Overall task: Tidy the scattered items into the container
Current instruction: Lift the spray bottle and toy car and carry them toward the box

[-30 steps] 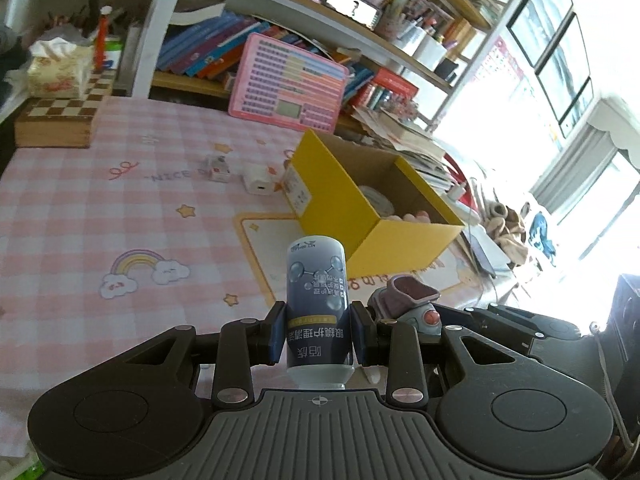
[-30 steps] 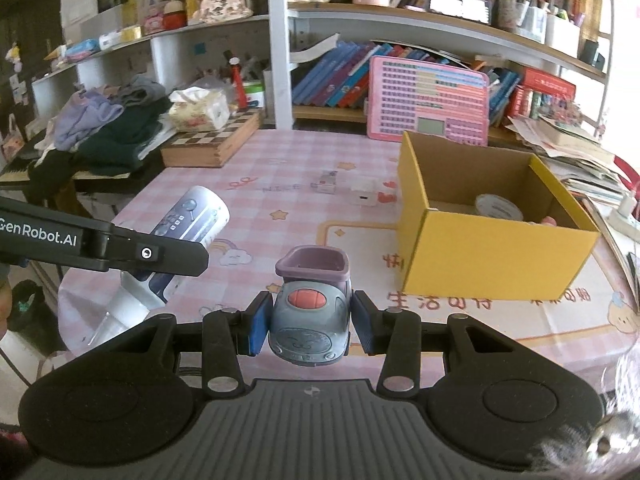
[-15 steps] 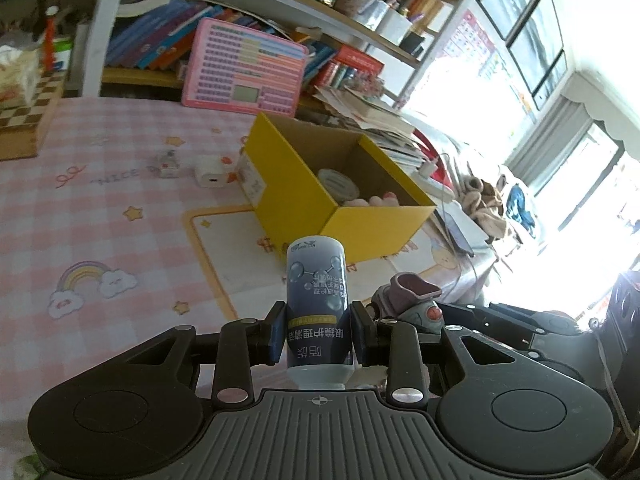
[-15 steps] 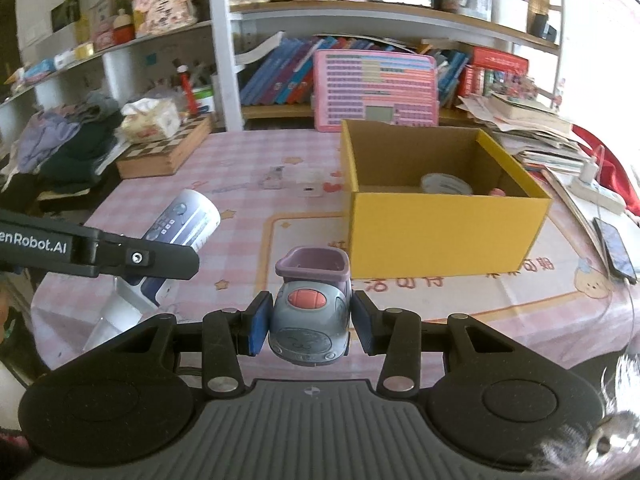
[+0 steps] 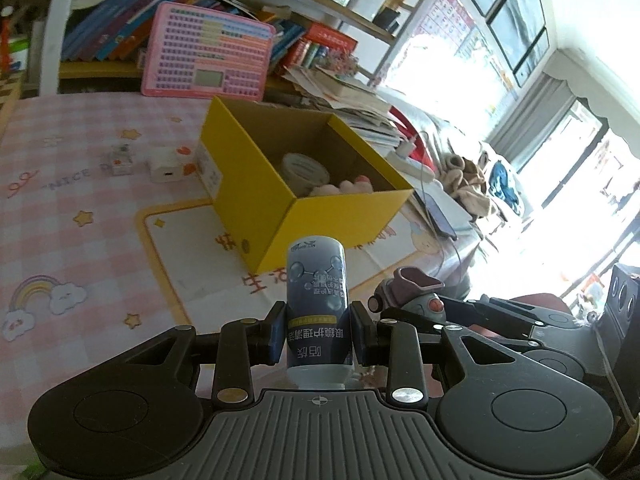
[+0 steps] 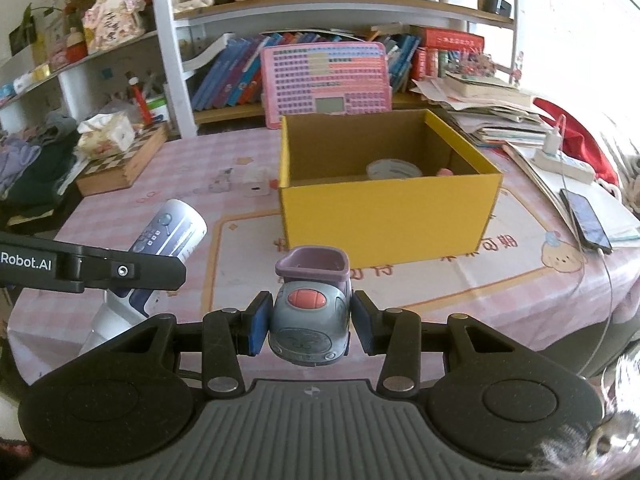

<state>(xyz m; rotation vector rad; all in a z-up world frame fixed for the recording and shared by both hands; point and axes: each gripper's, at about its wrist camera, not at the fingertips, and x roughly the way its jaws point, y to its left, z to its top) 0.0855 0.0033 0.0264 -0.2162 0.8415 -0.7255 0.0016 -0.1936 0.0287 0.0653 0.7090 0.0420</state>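
My left gripper (image 5: 318,334) is shut on a blue and white bottle (image 5: 318,300), held up in front of the open yellow box (image 5: 280,184). The bottle also shows in the right wrist view (image 6: 168,236). My right gripper (image 6: 308,324) is shut on a grey toy car (image 6: 310,316) with a purple seat, held above the table in front of the yellow box (image 6: 384,216). The car also shows in the left wrist view (image 5: 412,296). In the box lie a white round tin (image 6: 394,168) and a pink item (image 5: 344,188).
A white charger (image 5: 166,168) and a small clear item (image 5: 120,158) lie on the pink checked tablecloth (image 5: 60,220) left of the box. A pink toy keyboard (image 6: 326,80) leans on the bookshelf behind. A wooden chess box (image 6: 120,164), a phone (image 6: 586,220) and a power strip (image 6: 564,162) flank the table.
Both grippers have moved right and nearer the yellow box, which now stands closer and more central in both views. Both keep their hold.
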